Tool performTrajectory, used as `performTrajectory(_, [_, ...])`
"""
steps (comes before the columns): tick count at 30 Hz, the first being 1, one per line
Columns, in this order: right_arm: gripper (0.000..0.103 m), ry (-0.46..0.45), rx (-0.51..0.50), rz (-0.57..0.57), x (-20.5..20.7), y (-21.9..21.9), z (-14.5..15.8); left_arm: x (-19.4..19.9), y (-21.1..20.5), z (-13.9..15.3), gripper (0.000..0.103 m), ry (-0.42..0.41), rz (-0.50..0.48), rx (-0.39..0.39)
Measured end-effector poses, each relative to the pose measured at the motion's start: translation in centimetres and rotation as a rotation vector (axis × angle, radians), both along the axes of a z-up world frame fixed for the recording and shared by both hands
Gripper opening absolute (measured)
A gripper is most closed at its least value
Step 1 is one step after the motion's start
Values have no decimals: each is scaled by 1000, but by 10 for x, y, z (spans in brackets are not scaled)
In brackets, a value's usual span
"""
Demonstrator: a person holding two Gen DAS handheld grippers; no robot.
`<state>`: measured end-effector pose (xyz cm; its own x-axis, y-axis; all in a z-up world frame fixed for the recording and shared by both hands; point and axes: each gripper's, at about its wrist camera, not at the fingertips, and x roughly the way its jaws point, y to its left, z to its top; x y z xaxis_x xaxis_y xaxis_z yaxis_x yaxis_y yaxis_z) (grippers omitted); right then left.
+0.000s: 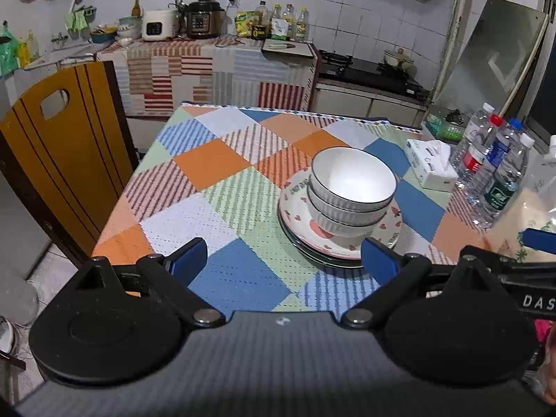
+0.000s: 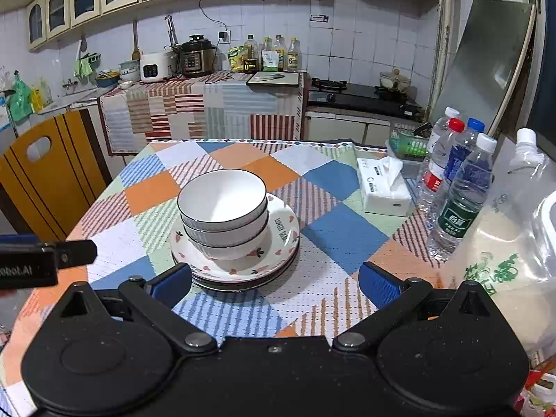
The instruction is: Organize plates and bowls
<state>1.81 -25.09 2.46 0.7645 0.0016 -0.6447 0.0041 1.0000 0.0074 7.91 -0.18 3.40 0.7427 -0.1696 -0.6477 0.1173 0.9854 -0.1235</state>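
You've got glossy glazed ceramic bowls w/ ribbed outsides, on glossy plates. Tablecloth is matt woven cloth, dotted mesh texture. Chair looks like smooth lacquered wood. Water bottles are clear shiny plastic. Tissue pack is soft paper. Gripper pads are blue, finely textured; bodies matt black plastic.

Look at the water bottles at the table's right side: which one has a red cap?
The bottle with the red cap and a red label, standing behind the green-labelled bottle. The other caps are white or blue.
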Motion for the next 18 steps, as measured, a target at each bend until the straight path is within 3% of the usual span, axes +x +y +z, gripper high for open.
performTrajectory(8, [103, -4, -21, -4, -5, 4, 2, -2, -9, -7, 96, 6, -11, 67])
performTrajectory(18, [103, 7, -25, 0, -6, 6, 0, -3, -6, -15, 96, 28, 31, 42])
